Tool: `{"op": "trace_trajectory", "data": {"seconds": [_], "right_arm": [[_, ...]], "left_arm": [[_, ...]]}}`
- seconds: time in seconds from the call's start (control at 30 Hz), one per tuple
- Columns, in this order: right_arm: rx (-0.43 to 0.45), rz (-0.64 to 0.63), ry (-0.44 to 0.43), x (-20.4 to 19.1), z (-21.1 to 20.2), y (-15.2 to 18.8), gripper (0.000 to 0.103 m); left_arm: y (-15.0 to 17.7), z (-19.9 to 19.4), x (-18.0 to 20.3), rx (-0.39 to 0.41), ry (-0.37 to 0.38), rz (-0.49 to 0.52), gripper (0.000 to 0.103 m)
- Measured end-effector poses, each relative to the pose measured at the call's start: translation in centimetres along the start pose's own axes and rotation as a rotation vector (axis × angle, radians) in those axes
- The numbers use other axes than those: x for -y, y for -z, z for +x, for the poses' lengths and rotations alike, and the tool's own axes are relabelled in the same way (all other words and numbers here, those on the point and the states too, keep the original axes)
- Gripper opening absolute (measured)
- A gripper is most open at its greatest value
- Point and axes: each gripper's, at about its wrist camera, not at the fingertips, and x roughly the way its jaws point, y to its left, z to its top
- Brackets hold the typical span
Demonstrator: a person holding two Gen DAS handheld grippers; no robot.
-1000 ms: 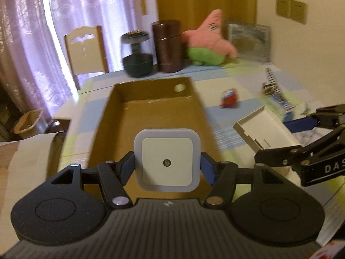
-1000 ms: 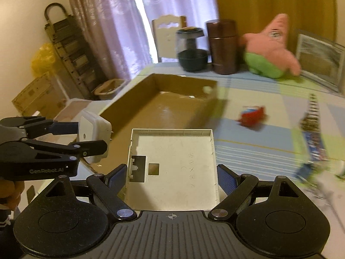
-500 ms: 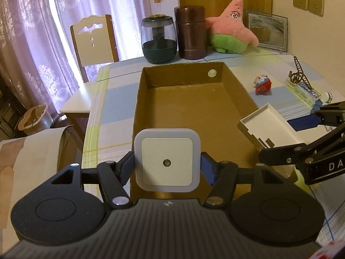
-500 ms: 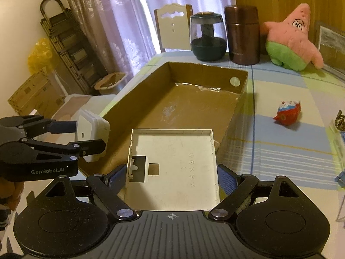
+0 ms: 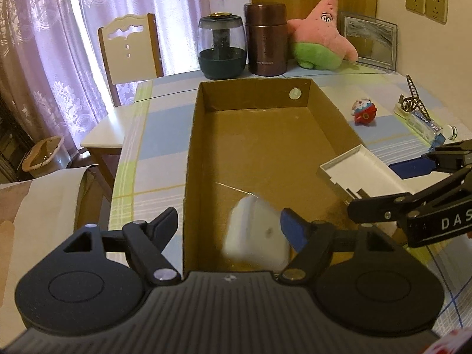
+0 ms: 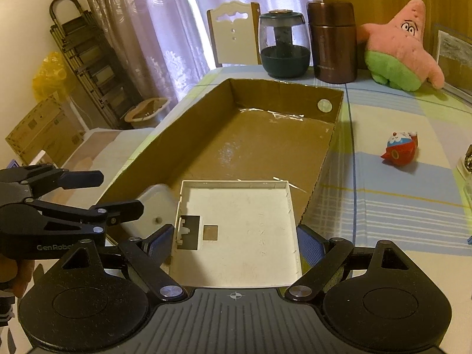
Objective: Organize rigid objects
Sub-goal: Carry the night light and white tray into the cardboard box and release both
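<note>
- Drop in progress: my left gripper [image 5: 228, 225] over the near end of the cardboard box [image 5: 265, 144], jaws opening; the white square night light [image 5: 256, 236] is between them but blurred and tilted, left pad clear of it, right pad beside it – I judge it released and falling, not held
- My right gripper [image 6: 234, 240] clamps the white plastic tray [image 6: 236, 230] by its two side walls, hollow side up, over the box's near right corner, just right of the night light
- Step, as I read it: first of two items going into the box, 2nd item waiting; the red-and-white toy [image 6: 399, 150] and other bits on the table [image 6: 383, 194], right of the box, not yet collected
- Next move, I'd say: lift the left gripper clear, then lower the tray flat onto the free box floor w/o landing on the night light, and only then let go
- Materials: box is brown corrugated card, long, shallow, open-topped, glossy tape strip on the floor near its far wall, round pale sticker inside the far wall
- Night light: smooth hard plastic, rounded corners, small dark dot at centre
- Tray: thin rigid moulded plastic, off-white, low rim, square cut-out and dark notch near its left wall
- Table cover: pale checked cloth or sheet, can't tell which
</note>
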Motion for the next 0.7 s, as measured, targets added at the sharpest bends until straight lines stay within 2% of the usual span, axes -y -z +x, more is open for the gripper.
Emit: {"op": "trace_trajectory", "data": {"seconds": [0.43, 0.53, 0.7], "right_arm": [[0.008, 0.05, -0.014, 0.5, 0.0, -0.2, 0.087], [0.03, 0.063, -0.031, 0.6, -0.6, -0.4, 0.091], [0.07, 0.062, -0.015, 1.0, -2.9, -0.1, 0.091]], "left_arm": [[0.3, -1.2, -0.4, 0.02, -0.02, -0.017, 0.073], [0.4, -1.6, -0.4, 0.022, -0.025, -0.023, 0.073], [0.4, -2.6, 0.0, 0.029, -0.027, -0.035, 0.073]]}}
